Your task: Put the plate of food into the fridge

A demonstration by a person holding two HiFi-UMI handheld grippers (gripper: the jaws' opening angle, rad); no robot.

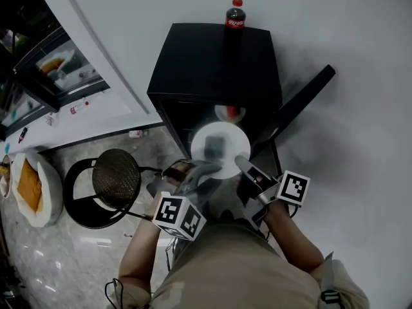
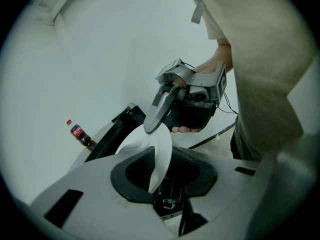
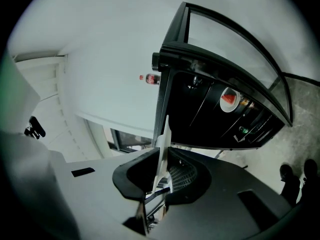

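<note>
— How far along is it?
— The fridge (image 1: 212, 63) stands open, its door (image 1: 302, 102) swung aside. The plate (image 1: 220, 148) hangs level just before the opening, not yet inside.
— And the grip?
— The left gripper (image 1: 198, 168) and right gripper (image 1: 241, 163) each clamp narrowly on opposite rims. Shelving, releasing and shutting the door remain.

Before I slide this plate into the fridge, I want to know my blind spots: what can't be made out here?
The food: blurred dark lump in the head view; both gripper views show the plate edge-on.
The fridge shelves: its top covers them in the head view; too dark in the right gripper view.
The dish inside the fridge: too small to name the red thing on it.
The bottle label: too small to read.
</note>
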